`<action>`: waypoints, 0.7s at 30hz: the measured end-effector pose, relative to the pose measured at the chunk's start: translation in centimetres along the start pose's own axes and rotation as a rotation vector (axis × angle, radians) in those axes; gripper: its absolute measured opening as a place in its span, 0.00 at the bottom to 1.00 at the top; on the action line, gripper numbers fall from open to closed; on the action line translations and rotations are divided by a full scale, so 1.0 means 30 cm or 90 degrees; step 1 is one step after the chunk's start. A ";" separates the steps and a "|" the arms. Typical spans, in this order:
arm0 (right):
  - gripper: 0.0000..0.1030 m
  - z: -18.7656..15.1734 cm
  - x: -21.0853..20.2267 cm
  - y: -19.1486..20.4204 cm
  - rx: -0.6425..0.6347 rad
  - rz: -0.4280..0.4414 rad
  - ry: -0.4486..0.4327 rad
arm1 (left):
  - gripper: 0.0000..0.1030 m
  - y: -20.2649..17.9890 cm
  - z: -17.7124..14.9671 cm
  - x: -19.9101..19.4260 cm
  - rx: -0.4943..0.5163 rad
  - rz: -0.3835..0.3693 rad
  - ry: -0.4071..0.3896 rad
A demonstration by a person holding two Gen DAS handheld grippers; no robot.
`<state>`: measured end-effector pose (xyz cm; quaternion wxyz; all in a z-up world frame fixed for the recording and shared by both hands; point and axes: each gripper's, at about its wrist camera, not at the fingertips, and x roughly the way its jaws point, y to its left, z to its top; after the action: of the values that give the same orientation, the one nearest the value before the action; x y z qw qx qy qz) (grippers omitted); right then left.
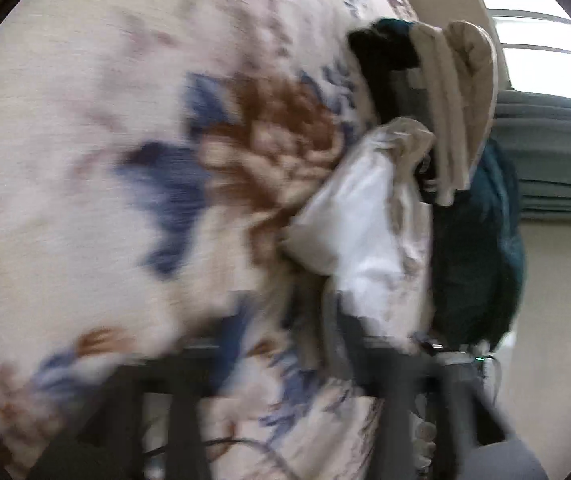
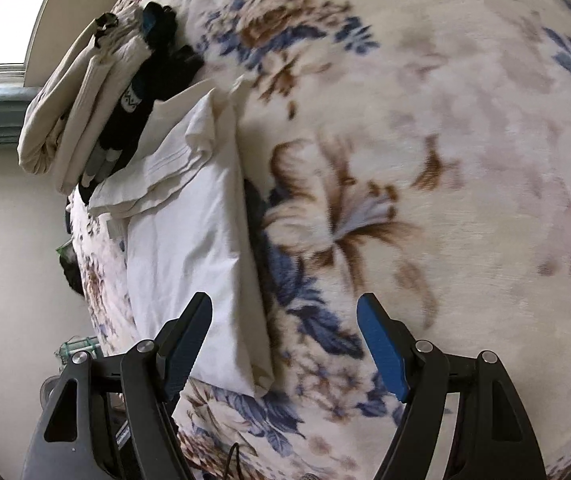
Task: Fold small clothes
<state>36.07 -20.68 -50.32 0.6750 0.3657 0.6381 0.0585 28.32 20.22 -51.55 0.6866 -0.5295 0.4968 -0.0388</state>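
Clothes sit piled at upper left on the bed, a white piece flat below; right tool spread empty, probably between garments; left tool too blurred to tell.

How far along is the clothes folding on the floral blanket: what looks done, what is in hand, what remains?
Done: a white garment lies folded flat on the floral blanket, with beige folded pieces and dark socks stacked beyond it. In hand: nothing; the right gripper is open over the white piece's near end, and the blurred left gripper shows no cloth between its fingers. Left: a dark teal garment looks unfolded.
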 end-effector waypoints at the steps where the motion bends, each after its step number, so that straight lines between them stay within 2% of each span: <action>1: 0.75 0.001 0.024 0.001 0.001 0.010 0.014 | 0.67 -0.020 0.013 0.040 -0.001 -0.033 0.002; 3: 0.79 -0.014 0.097 -0.012 0.029 0.049 0.060 | 0.67 -0.056 0.031 0.113 0.000 -0.050 0.018; 5: 0.84 -0.050 0.173 -0.023 0.052 0.086 0.104 | 0.67 -0.083 0.054 0.212 0.003 -0.043 0.035; 7: 0.84 -0.088 0.223 -0.028 0.062 0.101 0.125 | 0.67 -0.078 0.070 0.270 -0.013 -0.011 0.041; 9: 0.86 -0.114 0.256 -0.026 0.060 0.112 0.138 | 0.68 -0.076 0.079 0.281 -0.033 -0.009 0.018; 13: 0.92 -0.123 0.286 -0.031 0.092 0.144 0.126 | 0.65 -0.107 0.076 0.286 -0.035 0.008 -0.012; 14: 0.92 -0.125 0.296 -0.030 0.113 0.165 0.128 | 0.61 -0.116 0.071 0.279 -0.031 0.010 -0.025; 15: 0.92 -0.128 0.304 -0.025 0.120 0.177 0.132 | 0.45 -0.122 0.066 0.270 -0.026 0.019 -0.034; 17: 0.92 -0.140 0.322 0.001 0.116 0.185 0.130 | 0.27 -0.117 0.064 0.267 -0.026 0.023 -0.039; 18: 0.89 -0.149 0.330 0.020 0.108 0.184 0.128 | 0.24 -0.113 0.062 0.262 -0.024 0.024 -0.040; 19: 0.83 -0.153 0.337 0.033 0.100 0.181 0.127 | 0.22 -0.117 0.061 0.255 -0.018 0.024 -0.043; 20: 0.44 -0.167 0.351 0.055 0.088 0.164 0.125 | 0.17 -0.109 0.058 0.241 -0.010 0.028 -0.042; 21: 0.10 -0.179 0.360 0.065 0.086 0.155 0.123 | 0.17 -0.110 0.060 0.237 -0.001 0.031 -0.041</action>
<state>33.89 -11.12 -57.60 0.5720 0.4776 0.6538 0.1317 34.75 15.90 -53.68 0.7022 -0.5190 0.4873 -0.0048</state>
